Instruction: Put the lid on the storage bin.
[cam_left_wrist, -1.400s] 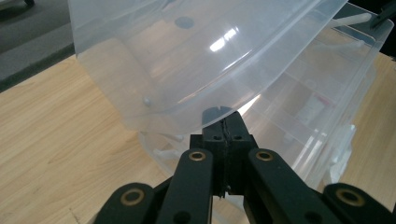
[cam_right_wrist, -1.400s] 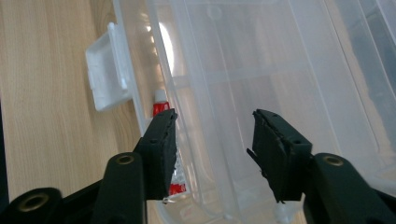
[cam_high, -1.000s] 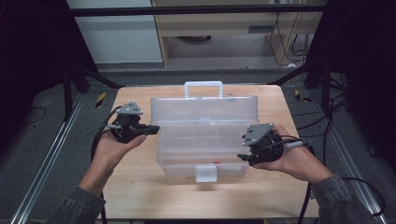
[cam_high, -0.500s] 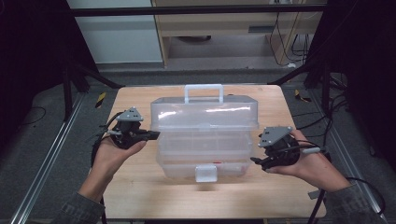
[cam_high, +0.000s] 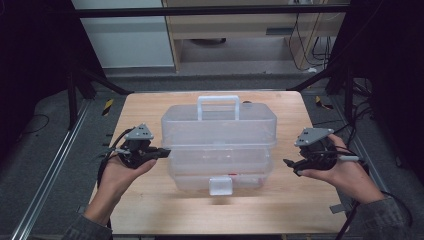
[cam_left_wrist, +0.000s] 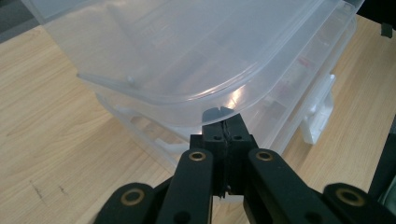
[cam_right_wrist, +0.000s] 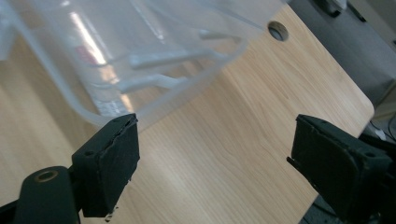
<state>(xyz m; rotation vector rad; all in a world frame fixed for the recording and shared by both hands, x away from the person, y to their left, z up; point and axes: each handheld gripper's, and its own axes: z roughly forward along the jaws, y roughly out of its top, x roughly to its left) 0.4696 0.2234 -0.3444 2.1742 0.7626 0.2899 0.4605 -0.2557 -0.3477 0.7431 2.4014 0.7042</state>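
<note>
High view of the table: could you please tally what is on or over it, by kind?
Clear plastic storage box: 1
White latch on the box front: 1
White carry handle on the box top: 1
Hand-held grippers, the left gripper and the right gripper: 2
Wooden table: 1
Total: 6

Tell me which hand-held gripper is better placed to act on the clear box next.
Probably the left. The left hand-held gripper sits shut against the box lid edge, while the right hand-held gripper has just been opening, with nothing between its jaws, apart from the box.
</note>
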